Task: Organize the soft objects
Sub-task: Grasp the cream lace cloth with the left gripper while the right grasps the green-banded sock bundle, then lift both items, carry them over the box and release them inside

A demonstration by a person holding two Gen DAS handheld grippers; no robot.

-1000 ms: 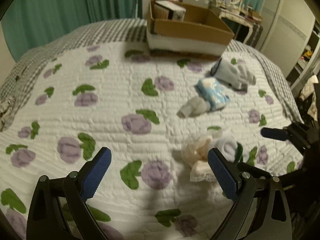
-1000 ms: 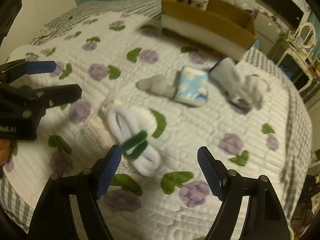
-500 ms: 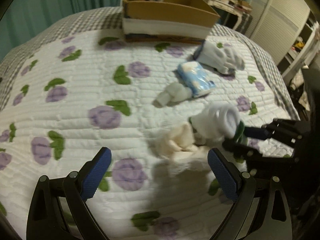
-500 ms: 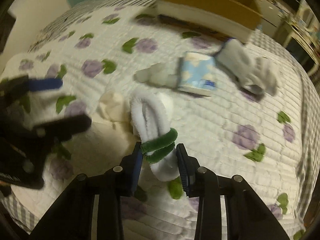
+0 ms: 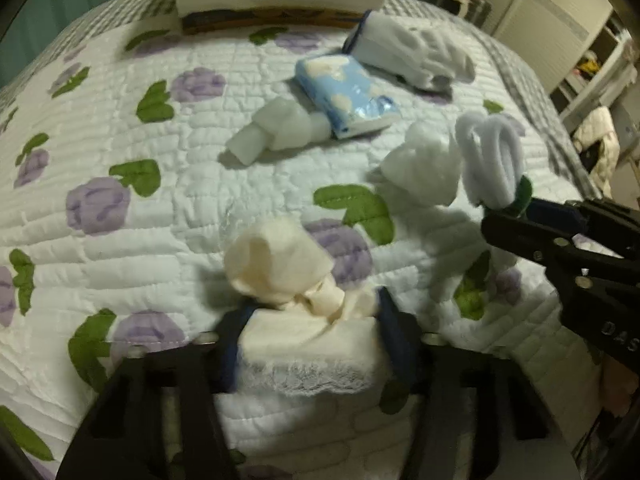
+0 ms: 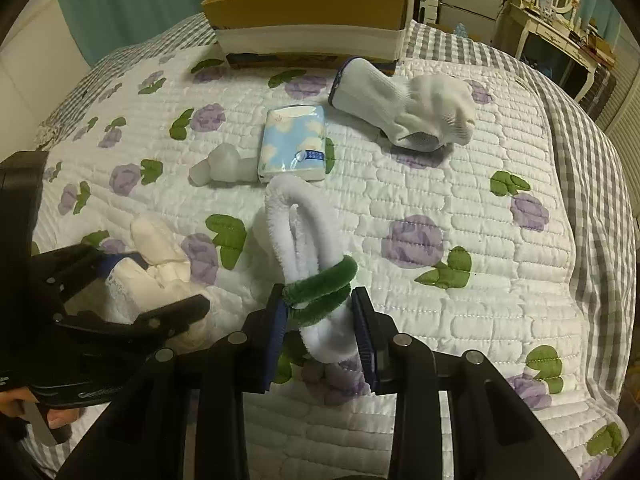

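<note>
A: Left gripper (image 5: pixel 312 344) clamped on cream lace-trimmed cloth bundle (image 5: pixel 296 288), bottom centre; right gripper (image 6: pixel 320 328) pinching white fuzzy loop with green band (image 6: pixel 310 256).

B: Lift both clear, carry to brown cardboard box (image 6: pixel 312 4) top centre; release inside.

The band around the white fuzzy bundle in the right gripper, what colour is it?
Green; the band shows best in the right wrist view.

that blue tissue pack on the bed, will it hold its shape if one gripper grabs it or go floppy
The tissue pack is a flat, squared block, so it will probably keep its shape but dent under the fingers. Its wrapper shows a glossy highlight, so it may be slightly slippery. It lies flat on the quilt, so a push would likely slide it, not roll it.
</note>
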